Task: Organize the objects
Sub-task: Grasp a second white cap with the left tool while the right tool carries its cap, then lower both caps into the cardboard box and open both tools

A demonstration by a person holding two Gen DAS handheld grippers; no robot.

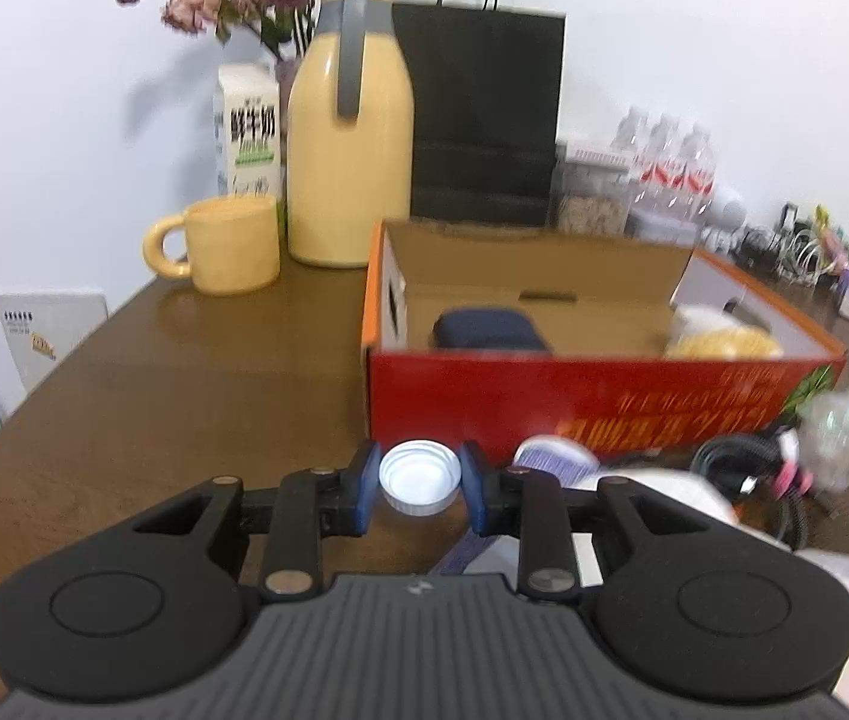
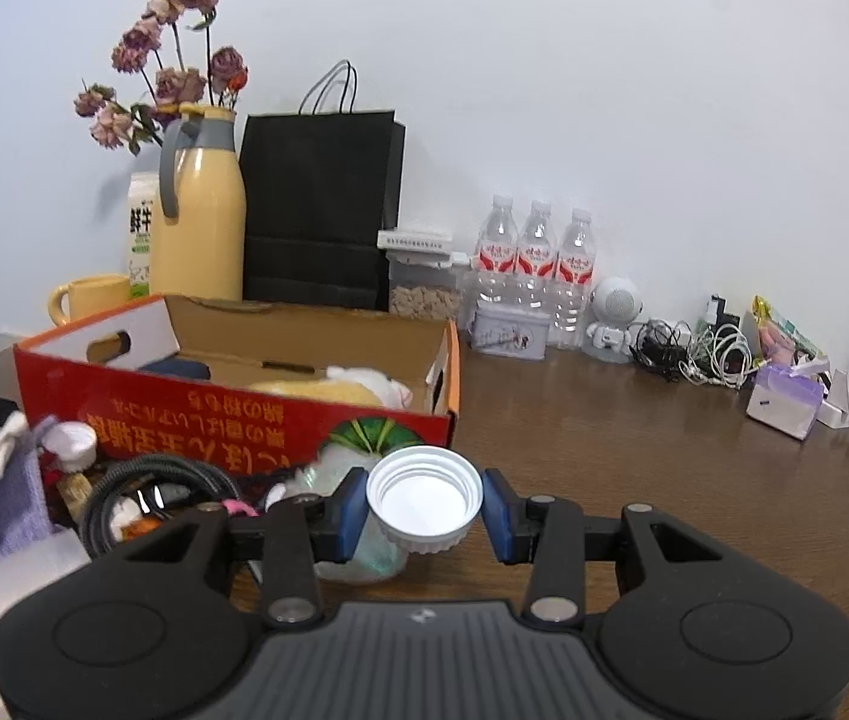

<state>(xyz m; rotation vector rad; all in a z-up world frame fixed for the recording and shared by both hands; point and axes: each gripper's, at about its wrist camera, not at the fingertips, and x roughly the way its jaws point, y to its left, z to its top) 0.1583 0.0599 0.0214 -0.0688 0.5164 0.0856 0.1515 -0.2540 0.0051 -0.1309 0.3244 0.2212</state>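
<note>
Left wrist view: my left tool (image 1: 420,480) pinches a small white cap (image 1: 420,478), hollow side up, before the red box (image 1: 598,396); my right tool (image 2: 422,501) clamps a larger white lid (image 2: 424,495), mouth up.

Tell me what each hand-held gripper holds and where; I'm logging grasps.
The left hand-held gripper pinches a small white cap by its ribbed sides. The right hand-held gripper holds a larger white cap likewise.
</note>
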